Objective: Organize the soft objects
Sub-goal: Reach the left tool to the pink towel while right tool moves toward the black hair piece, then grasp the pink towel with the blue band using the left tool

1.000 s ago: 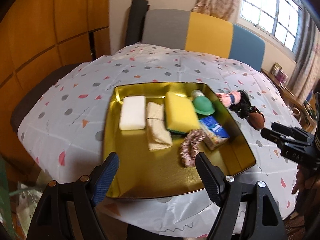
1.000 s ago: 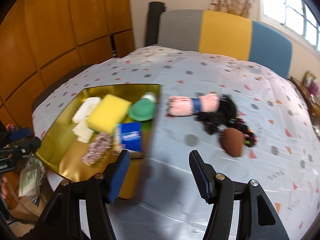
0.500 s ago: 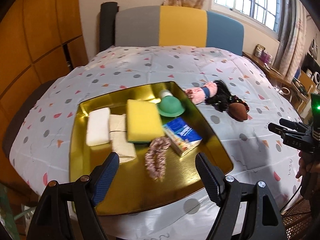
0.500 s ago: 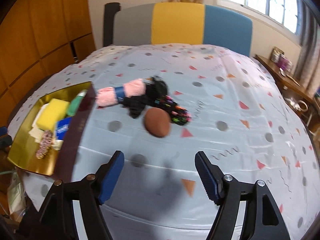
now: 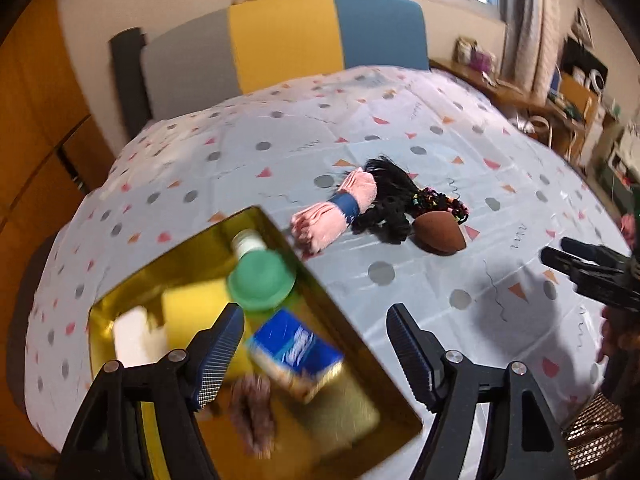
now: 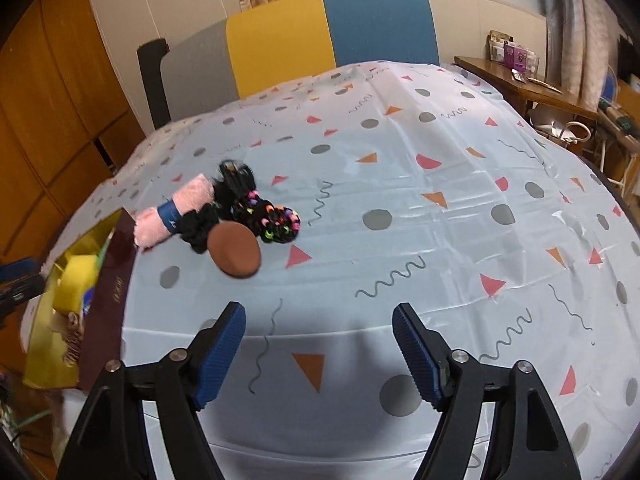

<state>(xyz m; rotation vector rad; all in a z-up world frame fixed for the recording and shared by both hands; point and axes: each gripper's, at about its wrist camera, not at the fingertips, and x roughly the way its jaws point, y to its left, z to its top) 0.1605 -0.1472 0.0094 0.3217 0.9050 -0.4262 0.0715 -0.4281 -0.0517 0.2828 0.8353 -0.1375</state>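
left gripper (image 5: 316, 344) closing, empty, lower centre over shiny gold tray (image 5: 360, 360); right gripper (image 6: 320, 344) opening, empty, below brown egg-shaped sponge (image 6: 235, 251).

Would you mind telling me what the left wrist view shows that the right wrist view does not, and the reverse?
Only the left wrist view shows the green cap and the blue tissue pack inside the gold tray, plus the right gripper at its edge, nothing between its opening jaws. Only the right wrist view shows the wooden side table. Both show the pink towel roll, black scrunchies, brown sponge and yellow sponge.
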